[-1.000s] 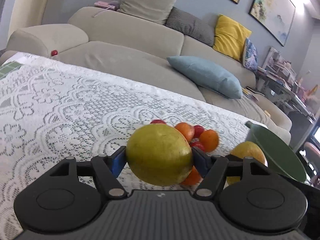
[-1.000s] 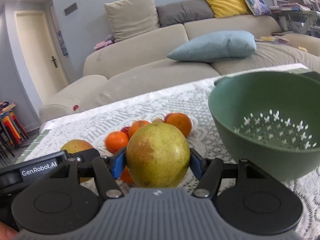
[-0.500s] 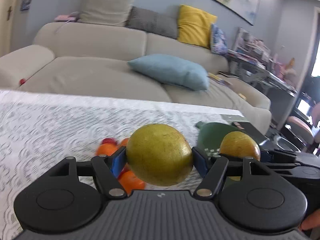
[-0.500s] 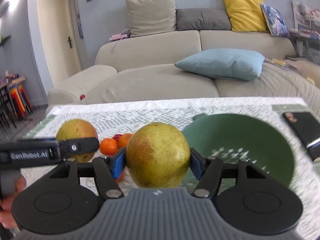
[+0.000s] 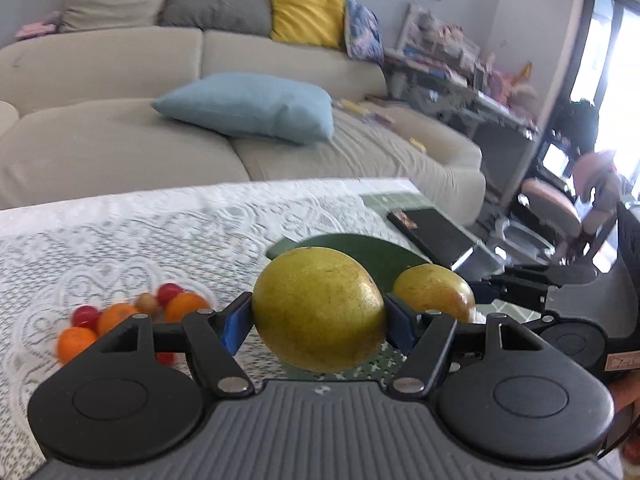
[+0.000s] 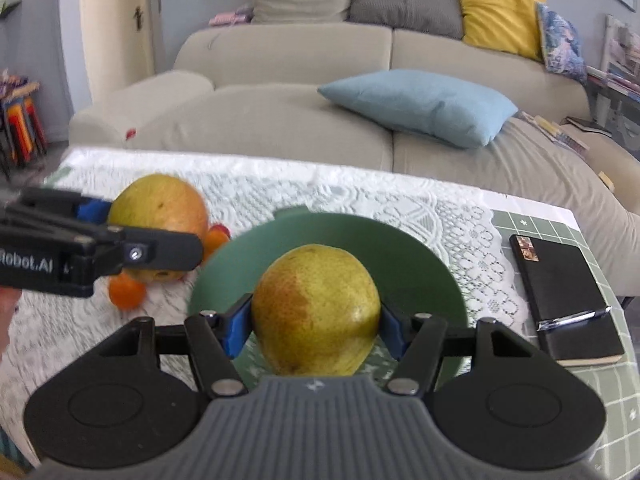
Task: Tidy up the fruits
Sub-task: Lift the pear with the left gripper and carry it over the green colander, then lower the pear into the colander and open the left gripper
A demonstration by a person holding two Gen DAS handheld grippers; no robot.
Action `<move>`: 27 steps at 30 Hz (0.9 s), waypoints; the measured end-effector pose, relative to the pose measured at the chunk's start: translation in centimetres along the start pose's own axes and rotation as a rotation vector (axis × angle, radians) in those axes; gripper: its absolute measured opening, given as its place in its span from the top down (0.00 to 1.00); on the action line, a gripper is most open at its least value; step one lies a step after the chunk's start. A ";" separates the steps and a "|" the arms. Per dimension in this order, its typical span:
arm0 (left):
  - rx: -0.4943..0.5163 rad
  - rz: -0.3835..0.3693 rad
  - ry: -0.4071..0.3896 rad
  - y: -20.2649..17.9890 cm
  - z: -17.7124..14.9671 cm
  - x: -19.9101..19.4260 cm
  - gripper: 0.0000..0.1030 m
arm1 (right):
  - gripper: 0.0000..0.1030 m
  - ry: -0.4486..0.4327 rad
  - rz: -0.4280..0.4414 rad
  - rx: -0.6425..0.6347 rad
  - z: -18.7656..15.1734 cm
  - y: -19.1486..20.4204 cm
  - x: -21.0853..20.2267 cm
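Observation:
My left gripper (image 5: 319,322) is shut on a large yellow-green pear (image 5: 320,304), held above the lace tablecloth. Just behind that pear is the green colander bowl (image 5: 384,254). My right gripper (image 6: 316,326) is shut on a second pear (image 6: 320,300), yellow-green with a reddish blush, and holds it over the near part of the bowl (image 6: 320,230). In the right wrist view the left gripper (image 6: 132,236) and its pear (image 6: 160,202) are on the left, close to the bowl's rim. A pile of oranges and small red fruits (image 5: 128,316) lies on the cloth to the left.
A black notebook (image 6: 564,292) with a pen on it lies on the green mat right of the bowl. The table (image 6: 360,196) ends just beyond the bowl. Behind it stands a beige sofa (image 6: 280,120) with cushions. A person's hand shows at the right wrist view's left edge.
Both grippers have risen and swung right with their pears, away from the fruit pile. The bowl now lies under the right pear, and the left pear has come up to its rim.

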State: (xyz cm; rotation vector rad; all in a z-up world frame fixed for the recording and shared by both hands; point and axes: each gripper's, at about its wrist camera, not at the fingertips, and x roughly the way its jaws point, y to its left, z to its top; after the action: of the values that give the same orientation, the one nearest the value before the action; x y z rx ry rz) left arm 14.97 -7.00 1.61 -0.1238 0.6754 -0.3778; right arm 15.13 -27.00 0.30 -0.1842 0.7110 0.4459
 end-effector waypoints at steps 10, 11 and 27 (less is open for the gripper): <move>0.097 -0.004 0.178 -1.6 0.2 5.2 0.23 | 0.40 0.156 0.052 -0.089 0.2 -1.8 3.5; 0.100 -0.003 0.191 -1.5 0.1 5.4 0.23 | 0.40 0.170 0.057 -0.098 0.3 -1.9 3.8; 0.239 0.045 0.309 -3.2 0.6 7.8 0.23 | 0.40 0.321 0.083 -0.192 0.2 -2.2 7.2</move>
State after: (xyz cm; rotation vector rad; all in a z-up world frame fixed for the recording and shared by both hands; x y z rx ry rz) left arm 19.91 -12.93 -1.76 0.1806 0.9296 -0.4360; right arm 21.03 -26.52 -4.32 -0.4143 0.9928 0.5717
